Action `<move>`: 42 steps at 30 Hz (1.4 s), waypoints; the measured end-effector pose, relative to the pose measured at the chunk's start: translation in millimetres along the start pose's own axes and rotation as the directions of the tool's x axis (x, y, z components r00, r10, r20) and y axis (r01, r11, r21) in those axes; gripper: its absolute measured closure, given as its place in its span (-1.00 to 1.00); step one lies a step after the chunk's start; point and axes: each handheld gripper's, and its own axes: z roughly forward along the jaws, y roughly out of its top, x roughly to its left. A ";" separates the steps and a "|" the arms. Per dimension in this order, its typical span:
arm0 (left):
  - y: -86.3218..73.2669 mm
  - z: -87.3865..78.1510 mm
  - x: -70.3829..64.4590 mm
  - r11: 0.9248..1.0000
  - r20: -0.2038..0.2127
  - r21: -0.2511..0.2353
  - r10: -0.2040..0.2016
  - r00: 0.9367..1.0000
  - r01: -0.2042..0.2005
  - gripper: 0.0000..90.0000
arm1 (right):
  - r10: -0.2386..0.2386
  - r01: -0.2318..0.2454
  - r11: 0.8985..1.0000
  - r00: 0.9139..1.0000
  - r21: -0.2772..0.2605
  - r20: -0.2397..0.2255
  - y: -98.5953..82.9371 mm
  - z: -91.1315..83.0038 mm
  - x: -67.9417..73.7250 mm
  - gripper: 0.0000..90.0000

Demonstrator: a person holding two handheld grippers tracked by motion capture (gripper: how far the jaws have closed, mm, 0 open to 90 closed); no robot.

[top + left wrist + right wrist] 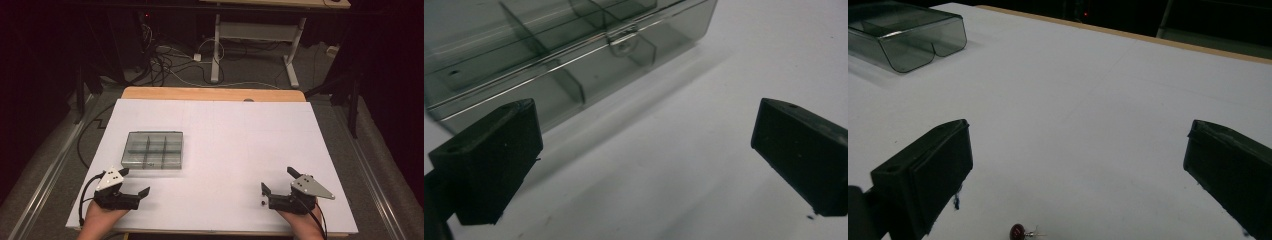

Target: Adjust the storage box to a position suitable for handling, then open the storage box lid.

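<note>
Here both grippers, left gripper (136, 181) and right gripper (278, 179), rest low, jaws apart

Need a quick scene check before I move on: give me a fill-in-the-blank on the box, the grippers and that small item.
1. The clear compartment box has its lid ____.
2. The left gripper has its jaws ____.
3. The box lies nearer the ____ gripper.
4. The small dark-red earring lies on the white table just before the ____ gripper.

Missing words: shut; open; left; right
</note>
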 end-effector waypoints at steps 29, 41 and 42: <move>-14.9 -23.6 42.0 0.989 -0.095 -0.048 -0.144 0.985 0.139 -0.97 | -0.012 0.012 1.000 1.000 -0.008 -0.009 0.0 -3.8 -4.0 -1.00; -13.6 -19.7 49.3 0.987 -0.067 -0.067 -0.148 0.987 0.144 -0.47 | -0.019 0.019 1.000 1.000 -0.001 -0.007 1.8 0.1 -2.5 -1.00; -13.7 -19.5 48.8 0.988 -0.078 -0.062 -0.149 0.986 0.144 -0.40 | -0.019 0.019 1.000 1.000 -0.001 -0.007 1.8 -0.2 -2.0 -1.00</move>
